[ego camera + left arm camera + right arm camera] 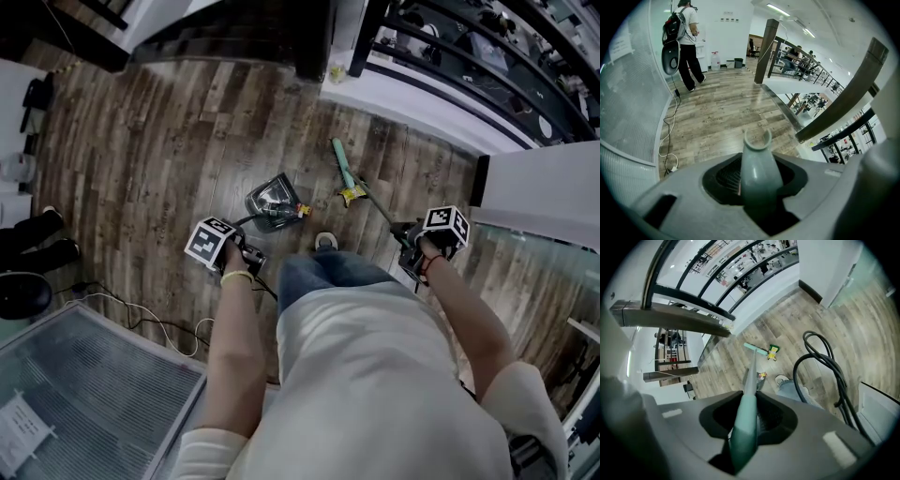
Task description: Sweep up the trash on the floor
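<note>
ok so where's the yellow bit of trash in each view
Head view: yellow trash near centre, at the end of the broom's green head.
Left gripper view: not in it.
Right gripper view: above centre, right of that head.
Shared landmark: the green head, in those two views.

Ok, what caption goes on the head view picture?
Right gripper holds broom beside yellow trash; left gripper holds dustpan.

Teal-headed broom (344,169), head down on the wood-plank floor, thin shaft slanting up to a teal grip clamped at the top. Just beside the head, a yellow scrap of trash (352,195), loose on the planks. Left of it, dark dustpan (271,199) resting on the floor, colourful wrappers (287,212) inside, grey-green handle (759,173) gripped.
</note>
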Motion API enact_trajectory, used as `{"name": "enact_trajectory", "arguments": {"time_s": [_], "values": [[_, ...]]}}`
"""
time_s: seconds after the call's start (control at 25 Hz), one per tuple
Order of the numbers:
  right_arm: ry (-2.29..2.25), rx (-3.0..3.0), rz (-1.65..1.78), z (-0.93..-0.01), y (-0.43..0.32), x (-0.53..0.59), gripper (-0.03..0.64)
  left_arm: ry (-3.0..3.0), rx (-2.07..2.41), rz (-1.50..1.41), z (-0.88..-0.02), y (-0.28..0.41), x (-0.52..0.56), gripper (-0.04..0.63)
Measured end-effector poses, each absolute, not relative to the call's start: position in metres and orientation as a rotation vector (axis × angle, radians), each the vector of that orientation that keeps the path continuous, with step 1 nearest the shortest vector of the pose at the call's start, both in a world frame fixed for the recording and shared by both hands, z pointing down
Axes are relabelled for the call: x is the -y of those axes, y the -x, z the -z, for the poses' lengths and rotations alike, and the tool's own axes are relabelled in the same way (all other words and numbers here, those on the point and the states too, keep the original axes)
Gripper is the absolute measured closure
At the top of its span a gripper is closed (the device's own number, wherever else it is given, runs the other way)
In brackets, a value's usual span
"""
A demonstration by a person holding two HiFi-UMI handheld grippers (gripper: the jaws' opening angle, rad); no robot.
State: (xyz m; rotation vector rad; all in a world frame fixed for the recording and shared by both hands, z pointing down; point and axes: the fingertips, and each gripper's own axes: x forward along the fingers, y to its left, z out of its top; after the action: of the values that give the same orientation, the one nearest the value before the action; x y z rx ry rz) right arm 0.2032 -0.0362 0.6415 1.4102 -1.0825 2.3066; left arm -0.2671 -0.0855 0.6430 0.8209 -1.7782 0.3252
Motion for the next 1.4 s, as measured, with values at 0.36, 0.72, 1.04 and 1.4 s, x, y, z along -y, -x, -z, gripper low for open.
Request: {"name": "enact_trajectory", "arguments": {"time_s": [0.36,0.72,1.04,1.4], "values": [[-1.577,0.944,-2.307,-0.65,-0.254,0.012,0.522,-0.828,1.777,-0.329,-0.643,0.266,0.082,0.453],[-1.634,0.836,-2.291,-0.665,-0.268,-0.014,0.522,-0.826,1.775,-0.328,-0.643,0.267,0.082,0.453],[-1.6,0.775,-2.279,-0.684,-0.251,-0.02,0.522,-0.831,1.774,-0.327,-0.644,0.268,0.083,0.453],[-1.606,0.734,-2.379,-0.684,-0.231,-0.014,0.522,-0.831,1.777,-0.329,-0.641,0.264,0.081,0.453]]}}
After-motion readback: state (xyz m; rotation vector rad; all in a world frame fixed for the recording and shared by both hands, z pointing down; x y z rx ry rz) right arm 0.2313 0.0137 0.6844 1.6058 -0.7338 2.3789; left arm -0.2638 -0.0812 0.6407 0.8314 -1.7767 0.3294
